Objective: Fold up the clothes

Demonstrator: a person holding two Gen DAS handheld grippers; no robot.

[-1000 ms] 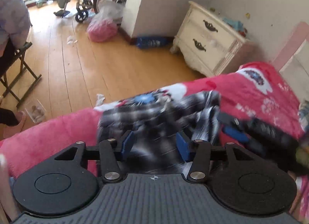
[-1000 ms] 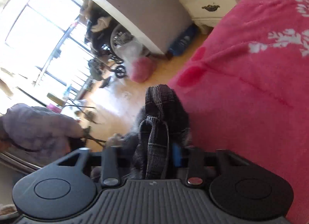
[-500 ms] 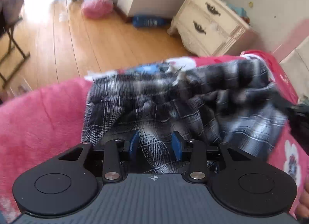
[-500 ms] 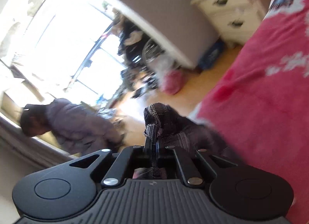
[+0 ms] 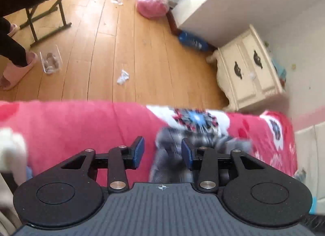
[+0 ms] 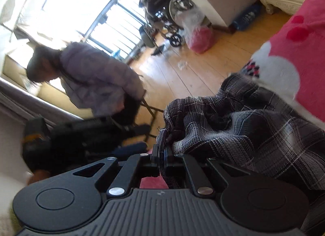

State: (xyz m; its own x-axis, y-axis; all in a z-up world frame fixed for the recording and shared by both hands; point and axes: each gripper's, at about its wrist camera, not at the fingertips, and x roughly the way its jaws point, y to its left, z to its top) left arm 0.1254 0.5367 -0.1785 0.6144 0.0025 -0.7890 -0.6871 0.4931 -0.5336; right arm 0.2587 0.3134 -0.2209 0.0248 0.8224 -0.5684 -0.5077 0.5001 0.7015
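Note:
A black-and-white plaid garment [image 6: 239, 118] lies bunched on the red floral blanket [image 6: 304, 42]. My right gripper [image 6: 161, 154] is shut on the garment's edge, and the cloth spreads to the right. In the left wrist view my left gripper [image 5: 162, 152] is open above the red blanket [image 5: 71, 126]. The blurred plaid garment [image 5: 172, 154] sits between the fingers, against the right blue pad [image 5: 186, 153], with bare blanket by the left pad.
A cream nightstand [image 5: 247, 69] stands past the bed's edge on the right. The wooden floor [image 5: 101, 53] holds a pink bag [image 5: 151, 7], a blue item [image 5: 193, 41] and a small clear box [image 5: 50, 61]. A person in a lilac jacket [image 6: 95, 81] sits near a wheelchair [image 6: 164, 8].
My left gripper has opened wider and shifted left, so the plaid cloth now shows only near its right pad. My right gripper stays shut on the garment, which now lies spread to its right.

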